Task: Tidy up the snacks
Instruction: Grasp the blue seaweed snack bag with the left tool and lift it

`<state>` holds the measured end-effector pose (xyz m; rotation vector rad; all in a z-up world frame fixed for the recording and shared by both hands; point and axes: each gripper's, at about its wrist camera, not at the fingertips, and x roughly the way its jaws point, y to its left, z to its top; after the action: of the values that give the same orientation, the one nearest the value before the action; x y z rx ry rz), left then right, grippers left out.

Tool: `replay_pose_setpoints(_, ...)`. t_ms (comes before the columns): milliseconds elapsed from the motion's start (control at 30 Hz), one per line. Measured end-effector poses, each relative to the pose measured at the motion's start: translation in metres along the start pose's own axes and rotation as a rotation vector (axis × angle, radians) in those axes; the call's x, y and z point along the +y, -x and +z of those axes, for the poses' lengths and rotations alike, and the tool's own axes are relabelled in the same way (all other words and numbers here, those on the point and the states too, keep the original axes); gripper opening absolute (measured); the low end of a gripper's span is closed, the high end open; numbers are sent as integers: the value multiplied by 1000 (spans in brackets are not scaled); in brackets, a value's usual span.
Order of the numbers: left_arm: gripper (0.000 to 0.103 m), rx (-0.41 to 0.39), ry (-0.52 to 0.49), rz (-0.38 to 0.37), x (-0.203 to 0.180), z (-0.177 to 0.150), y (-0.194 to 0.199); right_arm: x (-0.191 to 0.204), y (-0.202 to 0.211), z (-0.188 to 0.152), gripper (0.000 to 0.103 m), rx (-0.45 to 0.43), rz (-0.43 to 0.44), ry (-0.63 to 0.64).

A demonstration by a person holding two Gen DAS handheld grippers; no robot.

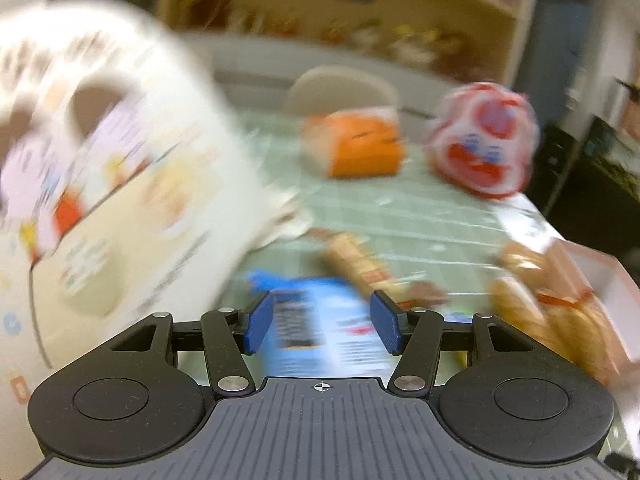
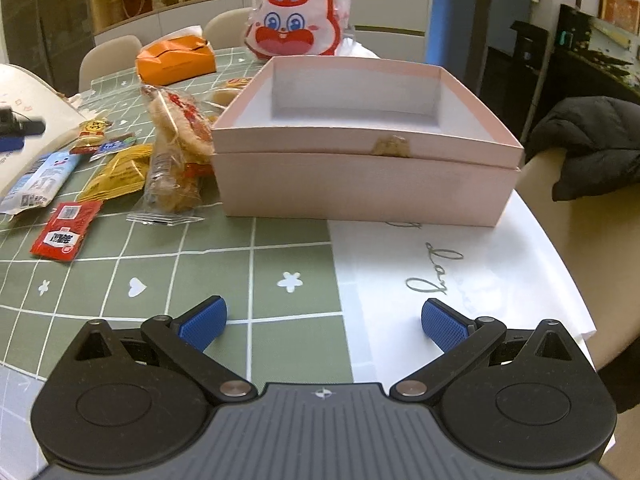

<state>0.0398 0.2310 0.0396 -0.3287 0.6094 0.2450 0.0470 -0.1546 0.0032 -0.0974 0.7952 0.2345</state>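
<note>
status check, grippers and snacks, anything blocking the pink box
Left gripper open over blue snack packet, nothing gripped. Right gripper open, empty. Pink box open, empty, path unobstructed.

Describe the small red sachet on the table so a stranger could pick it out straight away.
Start at the big pink box on the green checked tablecloth. The loose snacks lie to its left in the right wrist view; the red sachet is the nearest of them, lying flat by itself. It is the only flat solid-red packet, with a white label and dark characters, unlike the yellow packet behind it.
</note>
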Motion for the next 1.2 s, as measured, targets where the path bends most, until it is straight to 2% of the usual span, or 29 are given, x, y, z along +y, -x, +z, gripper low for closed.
replay_pose_setpoints(100,60,79,97,-28,28,-2,-18,3,1,-2,103,-19,3,4)
replay_pose_setpoints(200,60,100,126,-81,34,-3,-30,6,1,-2,103,-19,4,4)
replay_pose_setpoints(433,63,113,-43,-153,2,-13,-30,9,1,2,101,7,23,25)
replay_pose_setpoints(500,59,114,-79,-170,-4,-14,-26,18,6,10,98,6,61,59)
replay_pose_setpoints(567,49,111,-95,-198,-7,-15,-20,33,18,22,98,-49,106,90)
replay_pose_setpoints(600,49,117,-95,-232,-8,-15,-16,42,24,28,98,-77,134,110)
replay_pose_setpoints(667,39,133,-87,-298,-9,-15,-10,61,37,43,98,-133,188,144)
replay_pose_setpoints(700,38,148,-82,-345,-9,-15,-7,71,40,50,98,-150,213,157)
replay_pose_setpoints(767,37,196,-65,-458,-10,-17,-5,88,38,61,98,-140,255,175)
replay_pose_setpoints(800,37,211,-55,-491,-10,-18,-4,95,34,64,98,-128,272,179)
replay_pose_setpoints(867,36,213,-39,-514,-11,-19,-3,107,25,63,98,-111,290,186)
replay_pose_setpoints(933,36,201,-32,-531,-9,-18,0,119,14,55,98,-95,270,207)
replay_pose_setpoints(1033,36,164,-4,-627,-8,-15,9,130,1,42,98,-63,248,241)
replay_pose_setpoints(1100,36,137,-13,-678,-13,-16,16,130,-3,35,98,-41,270,242)
replay_pose_setpoints(1200,36,140,-66,-723,-26,-21,17,128,-5,34,98,-33,292,235)
